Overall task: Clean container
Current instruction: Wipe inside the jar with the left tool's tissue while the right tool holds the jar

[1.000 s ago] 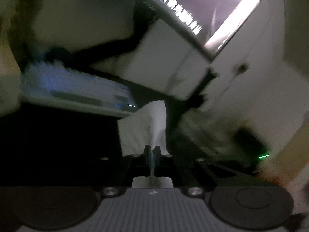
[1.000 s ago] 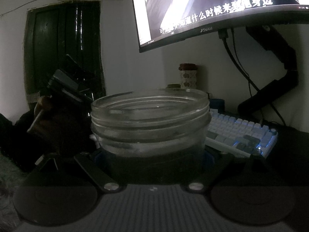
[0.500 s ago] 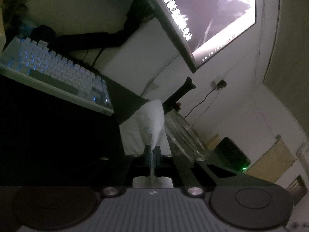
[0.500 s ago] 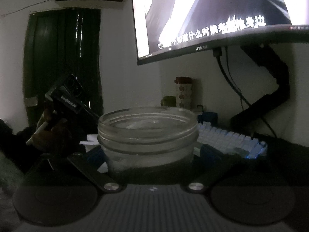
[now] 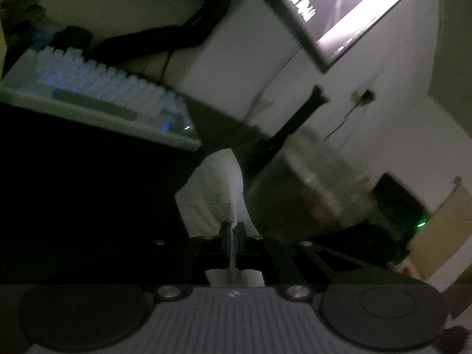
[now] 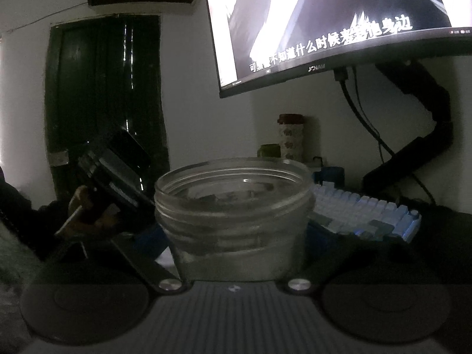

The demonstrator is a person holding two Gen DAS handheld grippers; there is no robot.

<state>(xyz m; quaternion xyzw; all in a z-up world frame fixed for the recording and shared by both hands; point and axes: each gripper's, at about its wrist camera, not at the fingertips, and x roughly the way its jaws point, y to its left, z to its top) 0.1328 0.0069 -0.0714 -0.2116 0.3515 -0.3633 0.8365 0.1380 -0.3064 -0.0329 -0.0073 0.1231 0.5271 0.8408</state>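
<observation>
My right gripper (image 6: 234, 253) is shut on a clear glass jar (image 6: 234, 206) with a threaded open mouth, held upright above the dark desk. My left gripper (image 5: 233, 231) is shut on a white tissue (image 5: 216, 188) that stands up between its closed fingers. In the left wrist view the jar (image 5: 298, 194) is blurred, just to the right of the tissue and close to it. In the right wrist view the left gripper's body (image 6: 115, 174) and the hand holding it are at the jar's left.
A lit white-blue keyboard (image 6: 362, 212) lies on the dark desk behind the jar; it also shows in the left wrist view (image 5: 97, 100). A monitor (image 6: 324, 20) on a black arm (image 6: 413, 147) hangs above. A patterned cup (image 6: 290, 137) stands by the wall.
The left gripper with the tissue has swung around and come closer to the jar, which now looks larger beside the tissue. The right gripper has held the jar almost still, sinking slightly.
</observation>
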